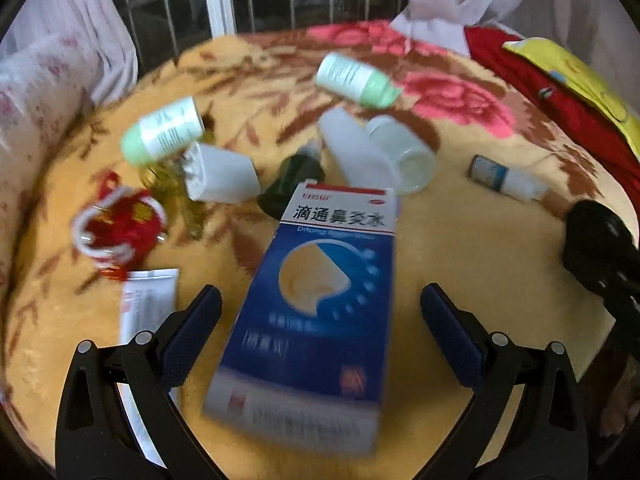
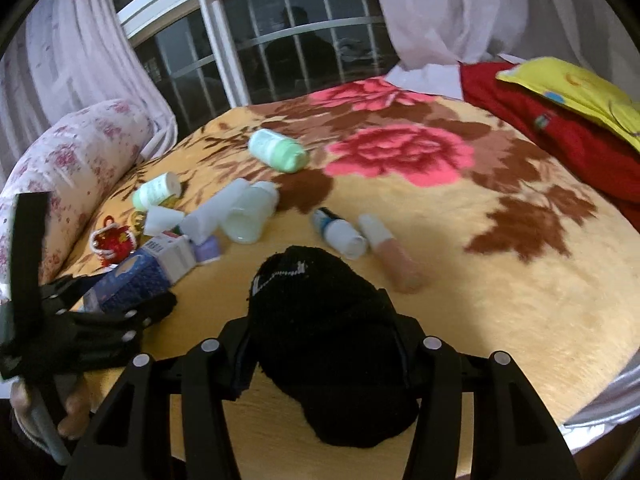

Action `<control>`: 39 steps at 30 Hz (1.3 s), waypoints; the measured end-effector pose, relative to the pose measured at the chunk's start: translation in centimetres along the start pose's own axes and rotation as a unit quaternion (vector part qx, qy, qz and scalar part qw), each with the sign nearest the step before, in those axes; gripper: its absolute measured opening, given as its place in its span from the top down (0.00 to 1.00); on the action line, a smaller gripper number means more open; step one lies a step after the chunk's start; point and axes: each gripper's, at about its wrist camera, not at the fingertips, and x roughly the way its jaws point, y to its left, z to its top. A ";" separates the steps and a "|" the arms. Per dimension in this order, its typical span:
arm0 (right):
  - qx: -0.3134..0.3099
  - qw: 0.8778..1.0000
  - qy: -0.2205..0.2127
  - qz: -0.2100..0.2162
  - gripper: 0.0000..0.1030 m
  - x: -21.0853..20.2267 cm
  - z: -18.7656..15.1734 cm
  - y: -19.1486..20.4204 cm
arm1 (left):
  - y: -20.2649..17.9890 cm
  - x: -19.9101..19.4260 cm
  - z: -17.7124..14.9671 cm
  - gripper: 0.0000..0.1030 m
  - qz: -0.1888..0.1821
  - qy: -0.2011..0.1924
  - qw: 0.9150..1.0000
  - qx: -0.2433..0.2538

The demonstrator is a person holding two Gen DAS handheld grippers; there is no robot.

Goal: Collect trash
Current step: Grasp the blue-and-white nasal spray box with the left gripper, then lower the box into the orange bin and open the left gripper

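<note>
A black sock (image 2: 320, 344) is clamped between the jaws of the right gripper (image 2: 320, 354), above the blanket (image 2: 500, 300). The left gripper (image 1: 320, 312) is spread wide, and a blue box (image 1: 316, 308) is seen between its fingers, untouched. Bottles (image 1: 164, 130) are scattered beyond the box.

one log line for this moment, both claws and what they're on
left claw: open, blue medicine box between fingers, not gripped | right claw: shut on black sock | surface: floral blanket
</note>
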 end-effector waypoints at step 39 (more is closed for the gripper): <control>-0.141 0.984 0.103 0.028 0.48 -8.4 -16.1 9.3 | 0.4 -6.5 -21.8 0.50 -0.027 0.094 0.994 -0.051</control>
